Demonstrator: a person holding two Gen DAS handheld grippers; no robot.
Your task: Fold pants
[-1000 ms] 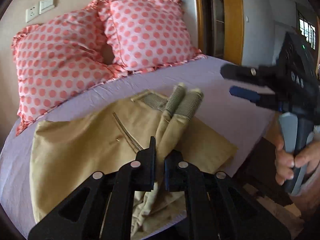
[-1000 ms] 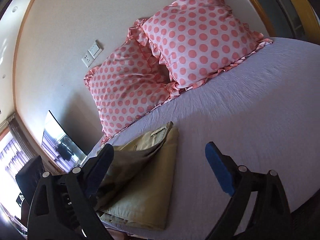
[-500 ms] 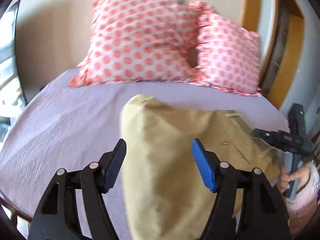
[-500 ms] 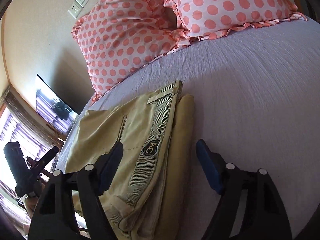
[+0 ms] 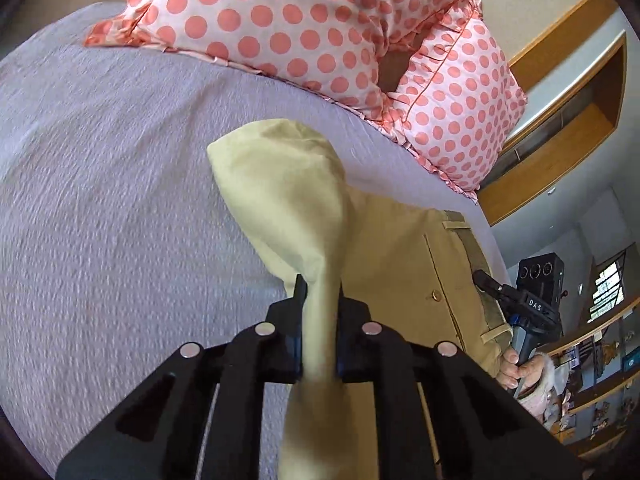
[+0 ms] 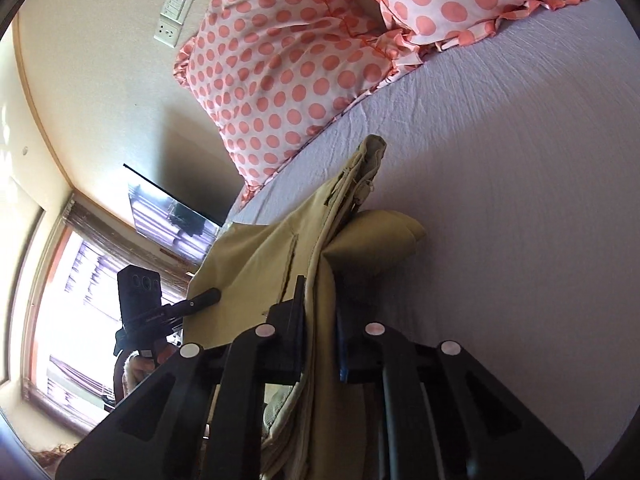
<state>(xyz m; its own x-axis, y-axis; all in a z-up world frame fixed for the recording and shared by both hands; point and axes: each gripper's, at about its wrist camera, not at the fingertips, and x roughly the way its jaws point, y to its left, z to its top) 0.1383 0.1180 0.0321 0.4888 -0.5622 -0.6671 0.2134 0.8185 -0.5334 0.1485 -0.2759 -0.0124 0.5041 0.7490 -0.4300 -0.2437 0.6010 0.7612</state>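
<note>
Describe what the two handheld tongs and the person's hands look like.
Both the left tongs and right tongs are matte black, with angular cut-out linkage arms, round silver rivets and blue finger pads. The right unit carries white "DAS" lettering and a grey handle. The right hand is bare, with a fluffy pink cuff.

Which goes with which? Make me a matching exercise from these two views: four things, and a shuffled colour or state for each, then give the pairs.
Things:
1. pants
2. left tongs
3. pillows
4. bed sheet

Descriptions:
A. pink with coral dots
B. lilac, crinkled
C. khaki, partly lifted
D. shut on fabric

Note: the right tongs are shut on the pants too.

Pairs: 1-C, 2-D, 3-A, 4-B
</note>
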